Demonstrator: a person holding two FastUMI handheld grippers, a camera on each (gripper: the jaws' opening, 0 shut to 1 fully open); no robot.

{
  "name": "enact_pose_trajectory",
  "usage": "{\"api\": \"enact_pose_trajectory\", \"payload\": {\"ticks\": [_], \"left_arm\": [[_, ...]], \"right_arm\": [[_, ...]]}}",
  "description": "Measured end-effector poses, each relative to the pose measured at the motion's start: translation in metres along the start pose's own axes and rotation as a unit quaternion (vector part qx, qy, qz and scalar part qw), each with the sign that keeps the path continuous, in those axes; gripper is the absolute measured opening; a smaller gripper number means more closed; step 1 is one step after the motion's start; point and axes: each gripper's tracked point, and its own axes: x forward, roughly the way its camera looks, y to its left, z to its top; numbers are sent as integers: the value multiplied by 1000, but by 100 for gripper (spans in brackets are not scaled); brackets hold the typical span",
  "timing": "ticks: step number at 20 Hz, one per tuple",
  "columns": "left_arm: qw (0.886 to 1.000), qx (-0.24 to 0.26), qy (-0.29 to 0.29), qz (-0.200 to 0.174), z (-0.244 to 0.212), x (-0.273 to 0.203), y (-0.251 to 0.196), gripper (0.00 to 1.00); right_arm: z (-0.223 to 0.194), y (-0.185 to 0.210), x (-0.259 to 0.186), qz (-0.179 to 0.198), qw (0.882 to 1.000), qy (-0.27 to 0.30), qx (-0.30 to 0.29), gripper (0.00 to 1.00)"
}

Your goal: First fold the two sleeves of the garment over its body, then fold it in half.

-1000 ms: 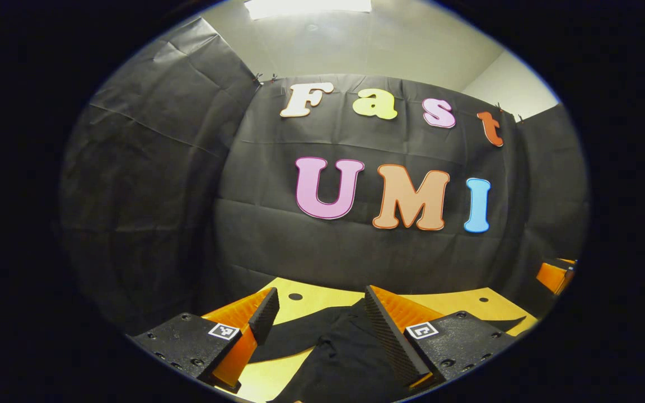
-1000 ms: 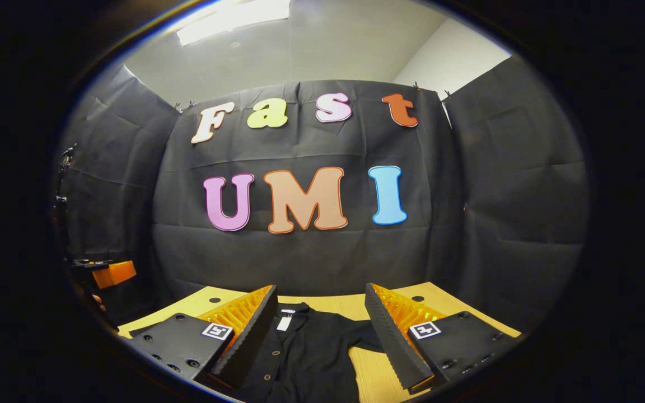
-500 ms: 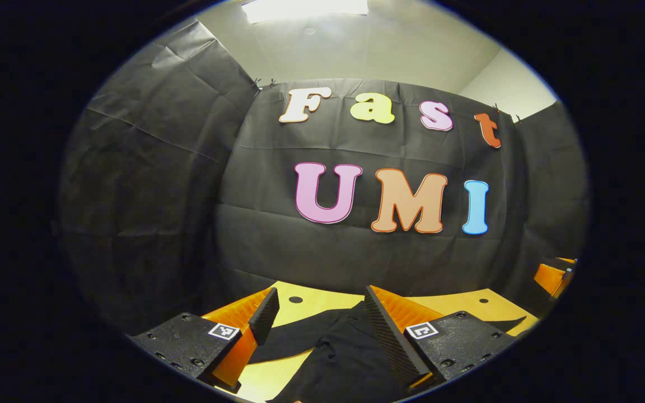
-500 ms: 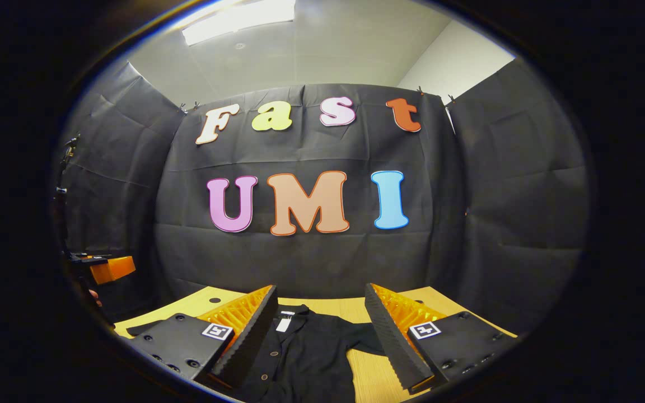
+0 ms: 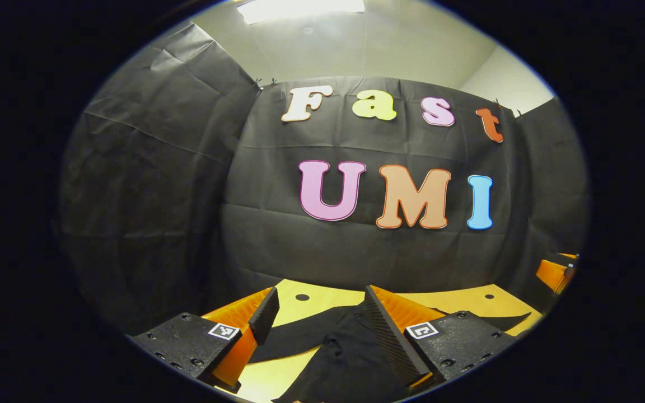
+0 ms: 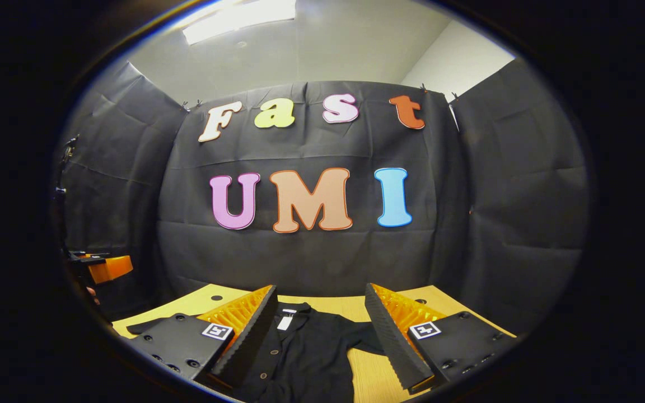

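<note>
Both views have drifted slightly; more of the worktop (image 5: 322, 299) now shows beyond the black garment (image 6: 305, 358) than before.

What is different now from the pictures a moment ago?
Hardly anything. Both views shifted only a little, so the hands barely drifted. The left tool and the right tool stay open above the black shirt, holding nothing. The shirt lies spread on the wooden table as before, with its sleeves not yet folded.
</note>
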Motion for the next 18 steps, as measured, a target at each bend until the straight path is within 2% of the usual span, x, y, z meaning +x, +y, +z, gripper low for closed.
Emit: {"api": "enact_pose_trajectory", "payload": {"ticks": [11,18], "left_arm": [[1000,3,-1,-3,2,1,-2,92],[1000,2,7,4,-3,1,2,92]], "right_arm": [[0,-10,-1,-15,1000,-2,2,98],[3,-49,7,-47,999,-6,-16,100]]}}
